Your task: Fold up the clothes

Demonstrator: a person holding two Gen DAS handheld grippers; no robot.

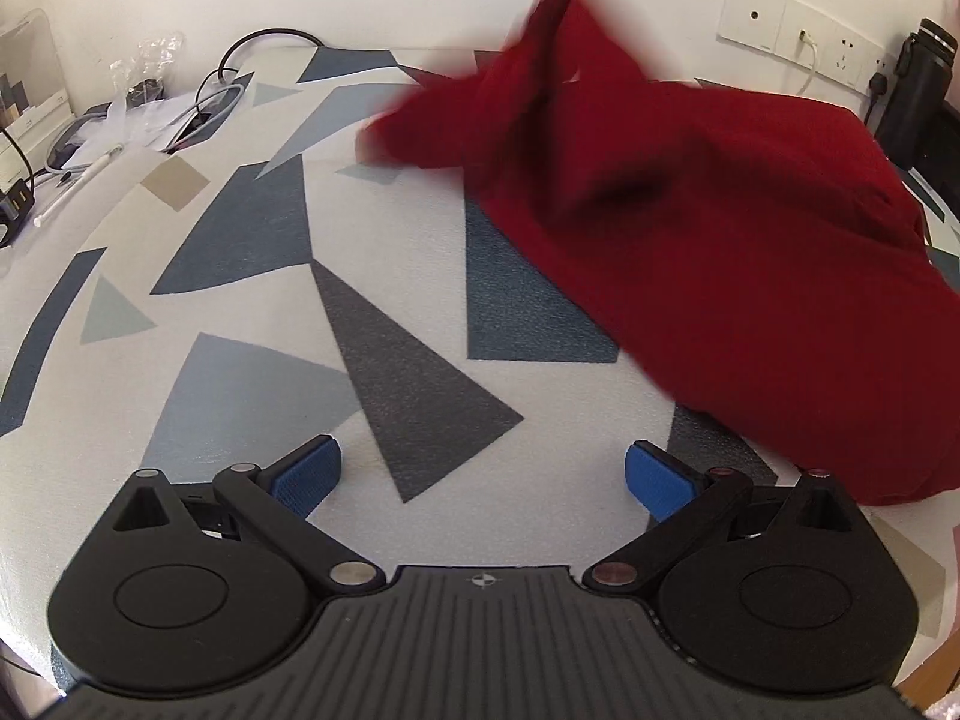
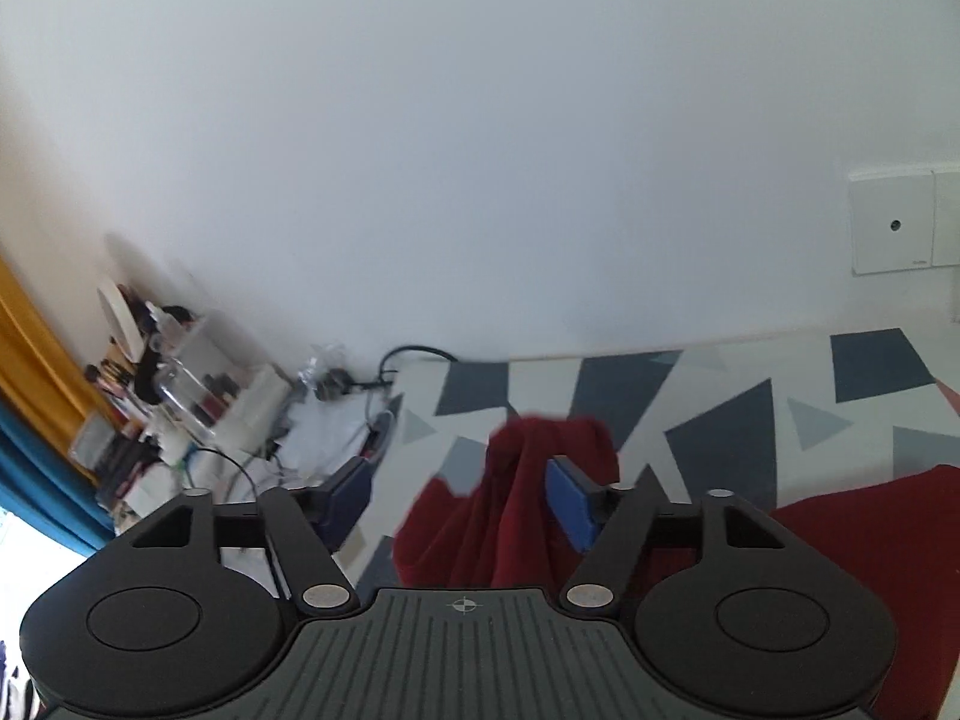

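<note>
Here the red garment (image 1: 720,252) lies bunched on the right side of the patterned table cover (image 1: 252,228), one blurred end lifted above the cloth. The left gripper (image 1: 483,477) hangs over bare cover just beside the garment, its blue pads (image 1: 309,474) spread wide with nothing between them. In the right wrist view, the right gripper (image 2: 465,501) stands open; a fold of red fabric shows between its pads (image 2: 570,501), apparently unpinched. Cables (image 1: 228,90) clutter the far left edge.
</note>
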